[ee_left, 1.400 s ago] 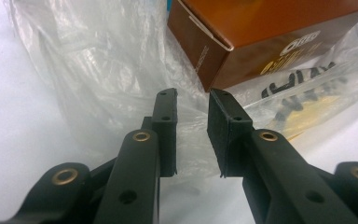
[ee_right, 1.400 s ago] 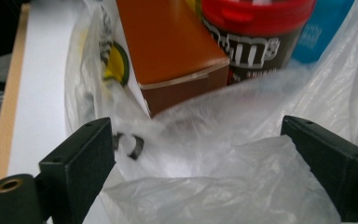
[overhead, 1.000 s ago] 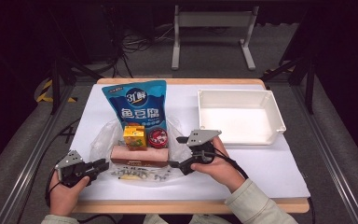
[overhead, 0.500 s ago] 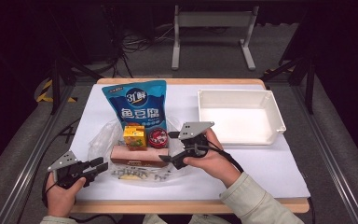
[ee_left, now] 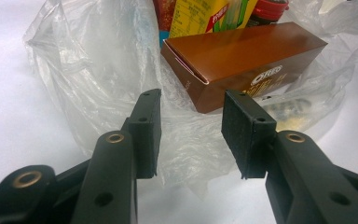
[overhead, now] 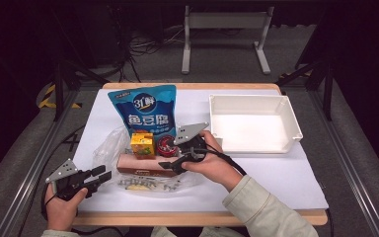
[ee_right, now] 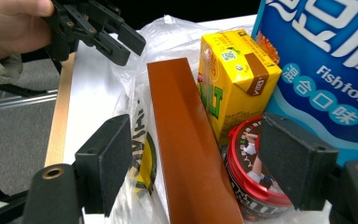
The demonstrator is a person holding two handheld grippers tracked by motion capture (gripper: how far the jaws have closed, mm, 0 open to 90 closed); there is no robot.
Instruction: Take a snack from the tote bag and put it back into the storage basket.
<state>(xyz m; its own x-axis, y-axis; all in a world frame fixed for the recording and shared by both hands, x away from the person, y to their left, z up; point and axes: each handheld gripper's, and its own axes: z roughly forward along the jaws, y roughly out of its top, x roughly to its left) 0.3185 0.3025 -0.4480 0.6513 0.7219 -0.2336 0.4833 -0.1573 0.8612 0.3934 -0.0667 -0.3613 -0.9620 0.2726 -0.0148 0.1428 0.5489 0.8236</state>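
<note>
The right tool (overhead: 170, 164) is being held just over the brown box (ee_right: 186, 154). Its jaws have just been closing, but the pads are not yet touching anything, so nothing is being gripped. The box is being straddled between them, lying long on the plastic bag (ee_left: 98, 70) near the middle of the table (overhead: 276, 173). A yellow juice carton (ee_right: 235, 79) and a red tin (ee_right: 251, 172) are sitting just beside it at 12 o'clock, and the big blue pouch (overhead: 145, 108) behind them. The white tray (overhead: 291, 118) is resting at 2 o'clock, well apart.

The left tool (ee_left: 191, 126) is being held at 8 o'clock, its jaws just having been opening, empty, pointing at the box's end.

The box is probably light and stiff, with smooth, slippery sides. It is best pinched across its long sides, near the middle. The bag is soft and crinkly.
</note>
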